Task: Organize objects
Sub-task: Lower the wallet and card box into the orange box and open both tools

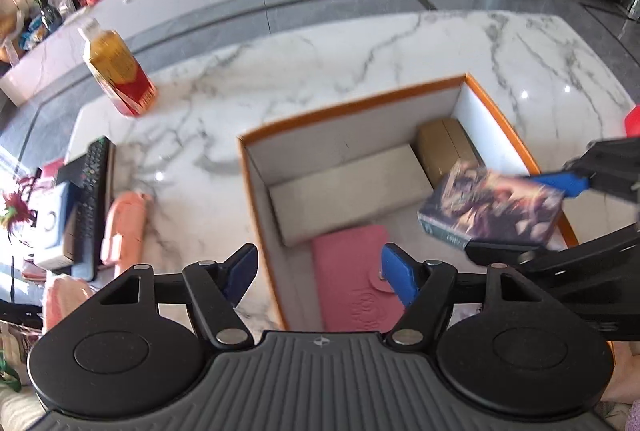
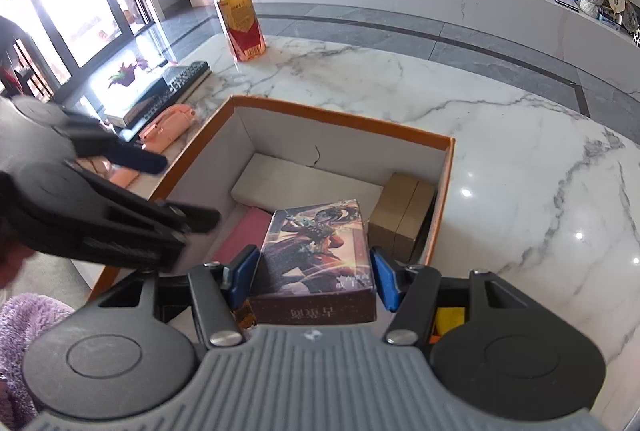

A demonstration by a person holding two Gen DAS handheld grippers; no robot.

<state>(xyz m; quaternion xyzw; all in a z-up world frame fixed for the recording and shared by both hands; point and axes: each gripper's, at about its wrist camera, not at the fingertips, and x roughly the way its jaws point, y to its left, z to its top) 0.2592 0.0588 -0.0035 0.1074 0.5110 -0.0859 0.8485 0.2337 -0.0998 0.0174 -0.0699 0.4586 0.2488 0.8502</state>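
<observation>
While your left gripper [image 1: 318,273] hangs with its jaws apart and nothing between them, above the pink wallet [image 1: 352,271] in the orange-rimmed box [image 1: 360,107], the bottle [image 1: 118,71] stands well off on the marble table [image 1: 360,51]. Further right, your right gripper [image 2: 314,277] is clamped on the picture box [image 2: 316,259], held over the orange-rimmed box beside a brown carton [image 2: 404,215].
</observation>
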